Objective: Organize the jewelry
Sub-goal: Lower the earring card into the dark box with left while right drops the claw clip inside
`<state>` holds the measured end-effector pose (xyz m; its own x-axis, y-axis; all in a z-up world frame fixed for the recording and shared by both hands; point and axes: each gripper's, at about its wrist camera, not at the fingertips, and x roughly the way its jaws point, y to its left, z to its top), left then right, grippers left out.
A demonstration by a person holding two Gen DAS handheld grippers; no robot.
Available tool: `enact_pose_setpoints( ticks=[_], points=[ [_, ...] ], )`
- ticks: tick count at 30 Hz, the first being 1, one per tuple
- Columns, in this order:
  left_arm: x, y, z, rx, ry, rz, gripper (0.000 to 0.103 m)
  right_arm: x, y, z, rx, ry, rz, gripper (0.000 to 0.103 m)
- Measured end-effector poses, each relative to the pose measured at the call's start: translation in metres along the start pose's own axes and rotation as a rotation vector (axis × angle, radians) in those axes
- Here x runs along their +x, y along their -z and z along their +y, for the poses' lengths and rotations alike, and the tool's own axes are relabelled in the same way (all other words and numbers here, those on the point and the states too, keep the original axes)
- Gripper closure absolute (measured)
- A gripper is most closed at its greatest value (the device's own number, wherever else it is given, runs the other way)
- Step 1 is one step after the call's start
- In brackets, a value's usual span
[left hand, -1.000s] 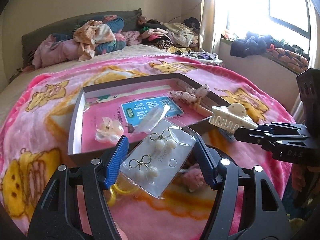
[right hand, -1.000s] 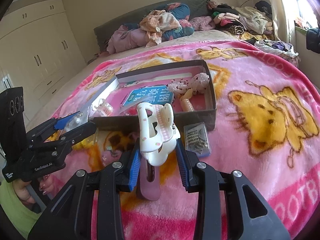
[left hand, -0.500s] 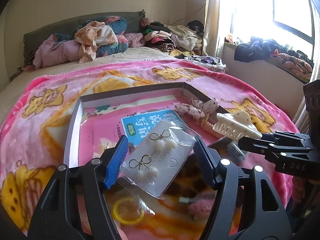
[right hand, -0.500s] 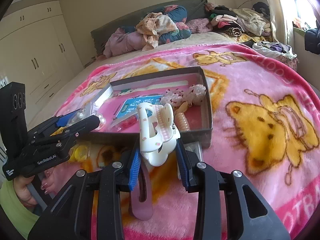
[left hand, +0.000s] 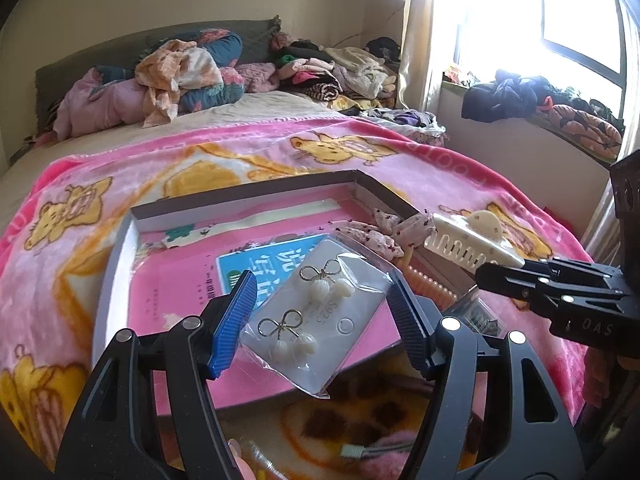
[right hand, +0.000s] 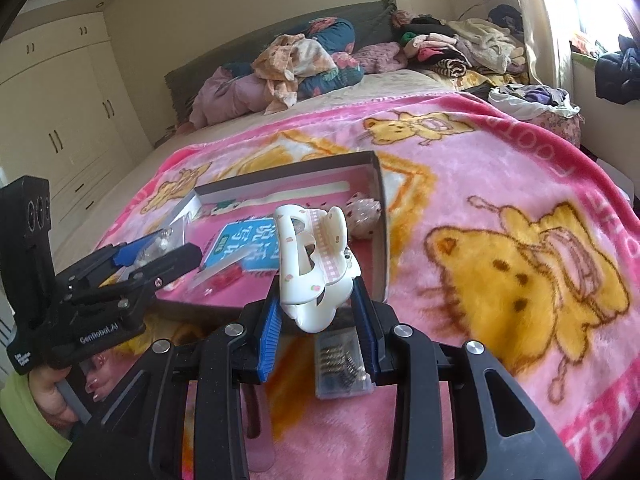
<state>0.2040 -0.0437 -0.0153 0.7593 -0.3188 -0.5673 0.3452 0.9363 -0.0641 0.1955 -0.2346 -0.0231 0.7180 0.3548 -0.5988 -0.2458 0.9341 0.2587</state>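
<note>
Plastic-sleeved earring card (left hand: 320, 316), light, floppy and slick, sits clamped by its edges in the left tongs (left hand: 320, 312); right tongs (right hand: 316, 312) squeeze the rigid, springy hair claw (right hand: 312, 264) at its base.

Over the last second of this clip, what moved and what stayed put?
Both grippers advanced toward the open box: the left gripper carried the earring card over its near edge, and the right gripper brought the white hair claw up to its front wall. Nothing was grasped or released. The box contents and the small bag of hairpins stayed in place.
</note>
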Motion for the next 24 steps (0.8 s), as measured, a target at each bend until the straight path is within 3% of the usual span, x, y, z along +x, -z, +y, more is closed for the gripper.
enact_pose_setpoints(
  ticks=[24],
  points=[
    [0.039,-0.005,0.027,-0.093,-0.100,0.070,0.045,0.033,-0.020,-0.002,-0.021,0.050,0.022,0.071]
  ],
)
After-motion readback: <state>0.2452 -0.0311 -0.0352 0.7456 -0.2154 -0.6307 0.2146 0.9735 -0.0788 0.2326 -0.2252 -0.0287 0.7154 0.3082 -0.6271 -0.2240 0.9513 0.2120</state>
